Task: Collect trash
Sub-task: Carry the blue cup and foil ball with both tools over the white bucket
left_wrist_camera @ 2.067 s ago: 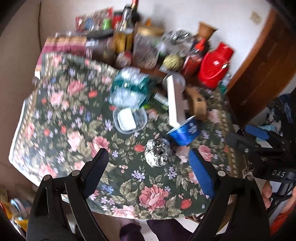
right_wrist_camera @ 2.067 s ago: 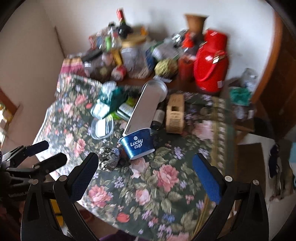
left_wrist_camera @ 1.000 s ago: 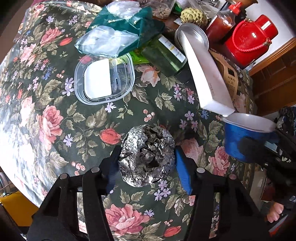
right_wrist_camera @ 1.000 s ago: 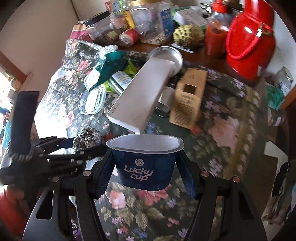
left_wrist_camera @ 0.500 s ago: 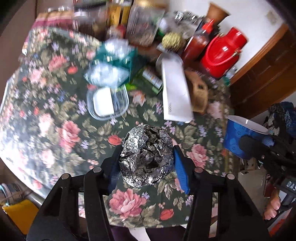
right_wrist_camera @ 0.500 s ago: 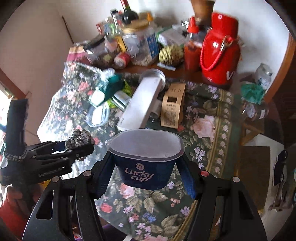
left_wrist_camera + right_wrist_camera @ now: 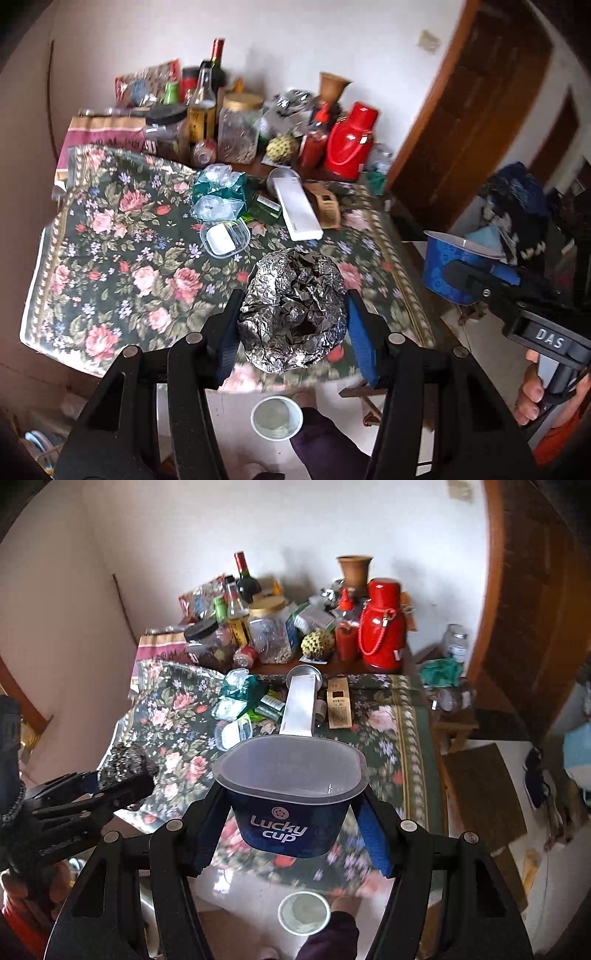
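Gripping foil ball: left gripper | right gripper clamps cup, "Lucky cup" readable only right view

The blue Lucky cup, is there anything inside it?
The blue Lucky cup, clamped in the right gripper, looks empty: only pale inner walls show. Its rim hides the very bottom, so a small leftover there cannot be ruled out.

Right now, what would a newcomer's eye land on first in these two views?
Most striking is the crumpled foil ball clamped in the left claw, held above the near edge of the flowered tablecloth. Next comes the empty blue Lucky cup gripped by the right claw. Behind both, a bright red thermos stands among crowded bottles and jars against the wall.
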Demonstrator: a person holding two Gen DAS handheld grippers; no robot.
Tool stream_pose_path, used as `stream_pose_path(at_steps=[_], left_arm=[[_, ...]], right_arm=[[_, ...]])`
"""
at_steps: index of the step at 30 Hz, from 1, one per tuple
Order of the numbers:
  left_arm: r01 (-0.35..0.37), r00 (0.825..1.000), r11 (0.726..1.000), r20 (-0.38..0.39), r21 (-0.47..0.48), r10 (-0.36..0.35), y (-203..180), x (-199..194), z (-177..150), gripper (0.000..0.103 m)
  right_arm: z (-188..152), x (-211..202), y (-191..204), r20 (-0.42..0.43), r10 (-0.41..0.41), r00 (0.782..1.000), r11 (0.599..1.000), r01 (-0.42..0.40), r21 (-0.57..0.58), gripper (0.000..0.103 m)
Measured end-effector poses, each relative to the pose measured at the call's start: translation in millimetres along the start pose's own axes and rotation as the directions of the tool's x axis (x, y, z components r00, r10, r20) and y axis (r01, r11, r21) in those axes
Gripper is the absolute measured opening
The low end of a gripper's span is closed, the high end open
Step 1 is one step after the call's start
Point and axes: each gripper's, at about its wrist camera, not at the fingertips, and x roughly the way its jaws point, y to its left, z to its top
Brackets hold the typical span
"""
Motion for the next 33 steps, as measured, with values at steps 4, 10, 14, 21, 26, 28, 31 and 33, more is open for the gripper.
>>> stream_pose_path(at_steps=[4, 10, 14, 21, 26, 28, 31, 33], left_arm=[[0.032, 0.999, 0.998, 0.021, 0.054, -0.033, 6, -36, -30, 0.053], [0.076, 0.997, 0.992, -0.004, 0.096, -0.076, 14, -72, -72, 0.053], [0.097, 0.994, 0.991, -0.048, 0.095, -0.093, 17, -77, -93, 0.053], [0.097, 0.985, 0.993, -0.153, 0.074, -0.085, 17, -52, -133, 0.053], [0.070, 0.970, 0.996, -0.236, 0.049, -0.056, 18, -7, -163, 0.053], [0.050, 0.961, 0.998, -0.273, 0.036, -0.039, 19, 17, -173, 0.053], [0.026, 0.950, 1.000, -0.312, 0.015, -0.020, 19, 58, -193, 0.053], [0.010, 0.946, 1.000, -0.324, 0.015, -0.004, 21, 80, -205, 0.053]], right_arm=[[-34, -30, 28, 0.041, -0.047, 0.998, 0.998, 0.046, 0.034, 0.062], [-76, -57, 57, 0.044, -0.085, 0.995, 0.993, 0.082, 0.083, 0.062], [-99, -62, 65, 0.007, -0.095, 0.995, 0.990, 0.093, 0.110, 0.062], [-131, -46, 63, -0.086, -0.110, 0.990, 0.987, 0.118, 0.105, 0.062], [-158, -15, 43, -0.159, -0.099, 0.982, 0.988, 0.116, 0.106, 0.062], [-172, 0, 34, -0.190, -0.082, 0.978, 0.988, 0.104, 0.113, 0.062], [-196, 30, 17, -0.246, -0.049, 0.968, 0.988, 0.084, 0.131, 0.062], [-209, 47, 9, -0.272, -0.046, 0.961, 0.988, 0.085, 0.130, 0.062]])
